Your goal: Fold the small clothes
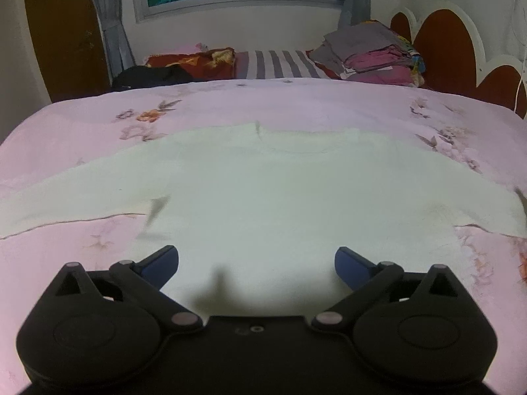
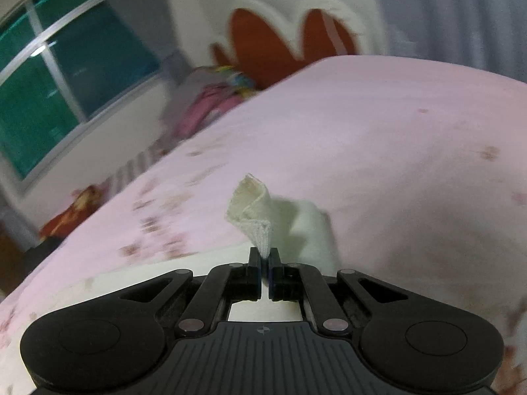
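Both wrist views look down, close — sharing the pink bedspread point(image 1: 296, 105).

Our left gripper point(image 1: 256, 265) hangs with jaws spread wide, empty; our right gripper point(image 2: 264, 260) is pinched tight on cloth.

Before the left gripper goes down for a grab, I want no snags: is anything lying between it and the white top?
Nothing visible. The left gripper hangs open right over the white top, which lies flat on the pink bedspread; only bare cloth shows between its fingers.
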